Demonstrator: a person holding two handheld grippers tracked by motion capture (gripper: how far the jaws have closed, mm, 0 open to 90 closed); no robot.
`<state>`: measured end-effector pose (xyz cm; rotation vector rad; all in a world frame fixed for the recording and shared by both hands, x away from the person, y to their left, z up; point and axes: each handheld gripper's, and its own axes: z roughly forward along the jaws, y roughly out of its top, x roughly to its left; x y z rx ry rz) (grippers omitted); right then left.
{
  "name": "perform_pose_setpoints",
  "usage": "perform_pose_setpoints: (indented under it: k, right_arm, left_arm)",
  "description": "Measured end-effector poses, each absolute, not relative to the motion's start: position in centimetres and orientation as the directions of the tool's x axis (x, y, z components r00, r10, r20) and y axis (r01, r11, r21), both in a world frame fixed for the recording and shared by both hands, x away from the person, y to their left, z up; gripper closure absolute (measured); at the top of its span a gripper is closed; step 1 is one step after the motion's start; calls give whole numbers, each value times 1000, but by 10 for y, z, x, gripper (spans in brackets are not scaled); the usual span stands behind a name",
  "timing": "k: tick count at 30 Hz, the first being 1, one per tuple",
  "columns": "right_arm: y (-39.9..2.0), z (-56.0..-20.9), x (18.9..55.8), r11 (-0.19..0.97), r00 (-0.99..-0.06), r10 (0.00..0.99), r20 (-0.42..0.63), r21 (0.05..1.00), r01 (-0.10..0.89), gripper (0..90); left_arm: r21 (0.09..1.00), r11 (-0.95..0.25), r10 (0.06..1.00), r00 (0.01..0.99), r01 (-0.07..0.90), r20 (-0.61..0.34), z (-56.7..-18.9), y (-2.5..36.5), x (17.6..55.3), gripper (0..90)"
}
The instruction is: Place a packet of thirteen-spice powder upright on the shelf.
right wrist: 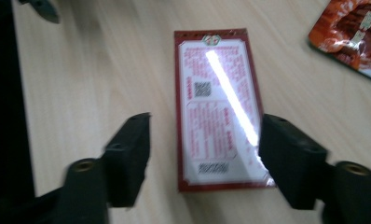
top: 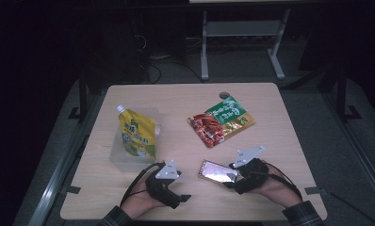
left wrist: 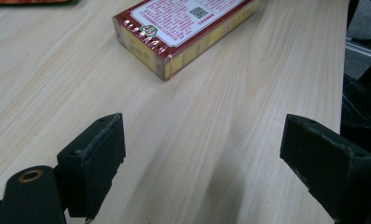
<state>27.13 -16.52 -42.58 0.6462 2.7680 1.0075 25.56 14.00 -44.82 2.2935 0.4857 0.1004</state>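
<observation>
A flat red box [top: 217,171] with a white printed label lies on the wooden table [top: 185,101] near the front edge. In the right gripper view the box [right wrist: 218,107] lies lengthwise between my right gripper's [right wrist: 207,133] jaws. The right jaw sits at the box's edge and the left jaw stands off from it, so the gripper is open. From above, my right gripper [top: 232,176] sits at the box's right end. My left gripper [top: 178,189] rests left of the box, open and holding nothing. Its jaws [left wrist: 204,135] frame bare wood, with the box [left wrist: 183,28] farther ahead.
A yellow spouted pouch [top: 137,133] lies in a clear shallow container [top: 124,159] at the left. A red and green snack bag [top: 221,121] lies at the middle right, its corner [right wrist: 351,32] in the right gripper view. A small round hole [top: 224,95] marks the table's back.
</observation>
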Motion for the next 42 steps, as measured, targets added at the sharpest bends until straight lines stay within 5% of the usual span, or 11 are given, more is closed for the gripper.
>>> perform_pose_setpoints:
  k: [7,10,28,42]
  right_arm:
    - [-172,-434,255,679,-907,401,124,624,386,816]
    - [-169,-441,253,697,-913,383,142,604,387,895]
    - [-188,-450,301,692,-864,498,79,565,450,899]
    - [-207,-435,308,595,-841,531,102,661,456,899]
  left_arm:
    - [706,-638,366,928,307,-72,-448,140,256,134]
    - [706,-637,365,928,308,-75,-449,139,256,134]
    - [730,-615,375,925,298,-62,-445,122,264,133]
    - [699,-653,383,923,291,-26,-455,82,295,133]
